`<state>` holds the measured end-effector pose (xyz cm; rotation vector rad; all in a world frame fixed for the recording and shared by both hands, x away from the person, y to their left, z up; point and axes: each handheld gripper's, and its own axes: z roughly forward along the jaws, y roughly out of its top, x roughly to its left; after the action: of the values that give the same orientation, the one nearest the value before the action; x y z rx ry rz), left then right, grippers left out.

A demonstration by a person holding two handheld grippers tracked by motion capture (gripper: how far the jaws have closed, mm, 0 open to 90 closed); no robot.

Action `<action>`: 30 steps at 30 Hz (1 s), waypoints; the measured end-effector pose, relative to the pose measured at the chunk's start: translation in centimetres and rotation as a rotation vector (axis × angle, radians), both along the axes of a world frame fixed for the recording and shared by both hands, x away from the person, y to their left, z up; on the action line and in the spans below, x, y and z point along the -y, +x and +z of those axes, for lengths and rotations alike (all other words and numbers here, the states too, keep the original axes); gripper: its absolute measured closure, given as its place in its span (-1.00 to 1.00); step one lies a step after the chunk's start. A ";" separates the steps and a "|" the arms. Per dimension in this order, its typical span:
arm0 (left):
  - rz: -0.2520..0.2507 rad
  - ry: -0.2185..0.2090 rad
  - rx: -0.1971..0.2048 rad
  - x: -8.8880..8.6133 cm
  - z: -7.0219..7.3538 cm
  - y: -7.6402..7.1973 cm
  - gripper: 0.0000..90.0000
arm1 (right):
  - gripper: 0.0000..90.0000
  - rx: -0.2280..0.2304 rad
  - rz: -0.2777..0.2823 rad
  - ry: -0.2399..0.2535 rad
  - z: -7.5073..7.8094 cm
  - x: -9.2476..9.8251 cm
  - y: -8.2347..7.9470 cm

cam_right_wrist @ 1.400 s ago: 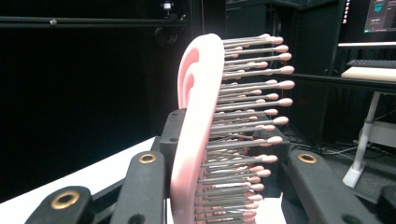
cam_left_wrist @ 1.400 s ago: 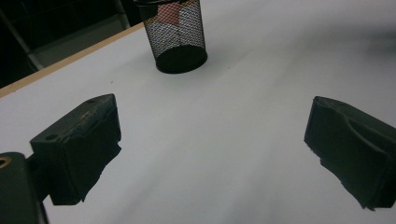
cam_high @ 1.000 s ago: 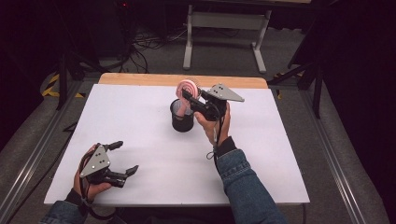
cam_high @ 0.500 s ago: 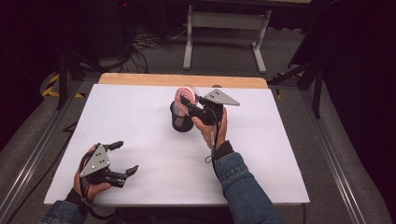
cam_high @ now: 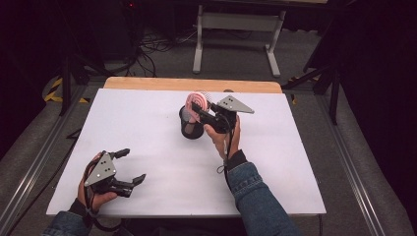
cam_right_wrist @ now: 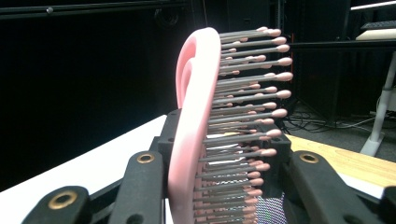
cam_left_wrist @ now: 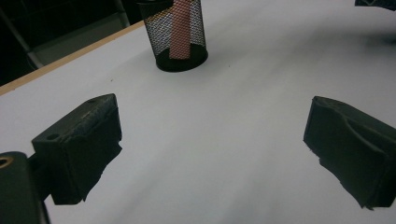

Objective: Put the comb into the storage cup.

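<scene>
Pink hairbrush (cam_right_wrist: 201, 130) sits pinched between my right tool's (cam_high: 199, 112) jaws, handle down inside the black mesh cup (cam_high: 191, 124) just below that tool. My left tool (cam_high: 129, 167) rests spread wide on the white surface (cam_high: 147, 128), well apart.

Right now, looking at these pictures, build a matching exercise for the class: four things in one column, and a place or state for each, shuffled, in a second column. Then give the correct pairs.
Things
1. pink hairbrush
2. black mesh cup
3. left gripper
4. right gripper

Places or states
A. open, low over the near left part of the white table
B. stands upright on the table, towards its far side
C. shut on the brush head, above the cup
D. handle down inside the cup, bristled head sticking out above the rim

Pairs: 1-D, 2-B, 3-A, 4-C
</scene>
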<state>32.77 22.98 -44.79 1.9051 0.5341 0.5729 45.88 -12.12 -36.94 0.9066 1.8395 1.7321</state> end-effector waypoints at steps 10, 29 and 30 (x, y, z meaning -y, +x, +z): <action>-0.002 0.010 -0.001 0.1 0.0 0.0 -0.89 | 0.38 0.000 -0.014 0.005 -0.4 0.5 -0.1; -0.004 0.020 -0.005 0.2 -0.1 0.0 -0.89 | 0.35 -0.007 -0.071 -0.024 -1.5 1.6 -0.2; -0.004 0.021 -0.004 0.2 -0.1 0.0 -0.89 | 0.34 -0.006 -0.074 -0.028 -1.6 1.6 -0.1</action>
<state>32.77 22.74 -44.89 1.9274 0.5287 0.5740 45.77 -13.72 -38.52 0.9572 1.8062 1.6575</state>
